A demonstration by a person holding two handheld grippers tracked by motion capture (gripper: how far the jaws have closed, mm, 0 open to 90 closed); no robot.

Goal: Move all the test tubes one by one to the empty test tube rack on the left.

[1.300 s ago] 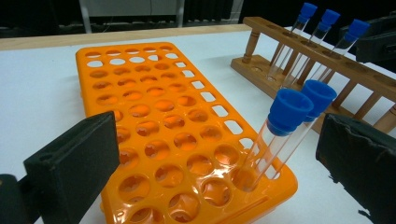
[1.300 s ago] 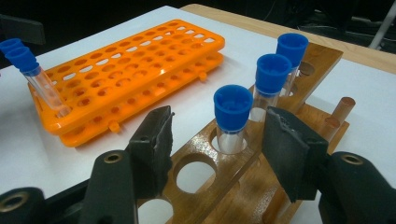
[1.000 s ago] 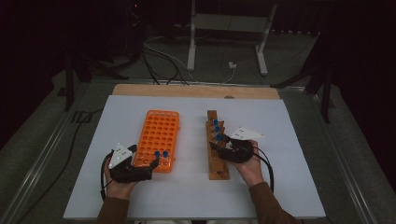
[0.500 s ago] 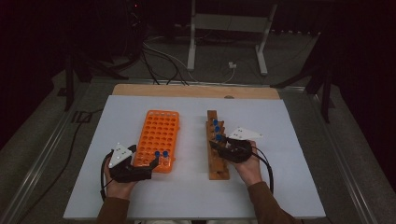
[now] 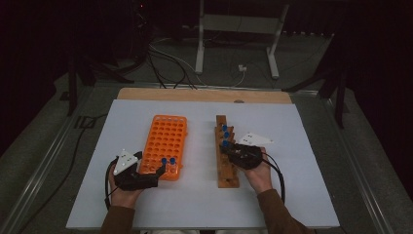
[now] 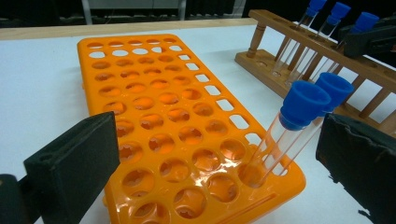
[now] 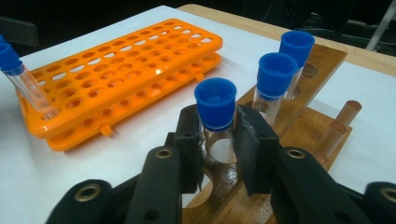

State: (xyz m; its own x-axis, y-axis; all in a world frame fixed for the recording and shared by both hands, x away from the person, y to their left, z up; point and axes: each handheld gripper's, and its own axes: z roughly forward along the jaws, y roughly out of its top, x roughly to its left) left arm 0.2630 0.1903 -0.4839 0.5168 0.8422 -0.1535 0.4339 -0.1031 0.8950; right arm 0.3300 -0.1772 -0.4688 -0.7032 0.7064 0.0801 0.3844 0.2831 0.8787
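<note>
Two blue-capped tubes [image 6: 299, 126] stood in the orange rack [image 5: 164, 145]; three remained in the wooden rack [image 5: 227, 161]; right gripper [image 7: 218, 140], jaws just closing, clamped the nearest tube [image 7: 216, 116]; left gripper [image 6: 210, 154] gaped, empty.

both grippers are matte black, the left gripper [image 5: 157, 171] and the right gripper [image 5: 227, 148] alike, each topped by a pale grey three-cornered plate and trailing a looped black cable. the right gripper's linkage arms carry round brass-coloured rivets; its fingers [image 7: 254, 140] are flat, blocky pads. the person wears brown sleeves [image 5: 277, 214].
</note>
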